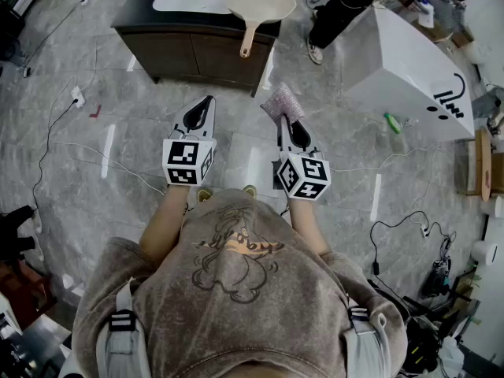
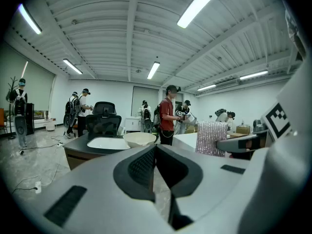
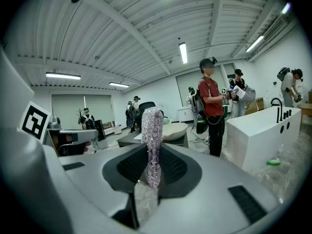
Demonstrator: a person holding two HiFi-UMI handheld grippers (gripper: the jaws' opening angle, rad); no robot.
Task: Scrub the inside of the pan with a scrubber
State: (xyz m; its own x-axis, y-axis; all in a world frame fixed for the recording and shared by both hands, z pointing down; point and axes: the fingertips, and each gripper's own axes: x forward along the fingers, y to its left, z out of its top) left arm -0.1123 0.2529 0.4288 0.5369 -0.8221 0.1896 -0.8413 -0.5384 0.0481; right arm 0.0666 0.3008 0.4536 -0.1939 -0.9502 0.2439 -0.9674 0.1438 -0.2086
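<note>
Pinching the scrubber (image 1: 282, 101) by one end, presumably to keep its face free, the right gripper (image 1: 287, 121) hangs short of the pan (image 1: 260, 0); the left gripper (image 1: 206, 103) is pressed together, empty.

I see a white freestanding bathtub (image 1: 405, 73) on grey marble floor (image 1: 71, 164), a person in a red shirt (image 3: 213, 94) beyond.

Head view looks steeply down; both gripper views face the pan (image 2: 139, 139).
</note>
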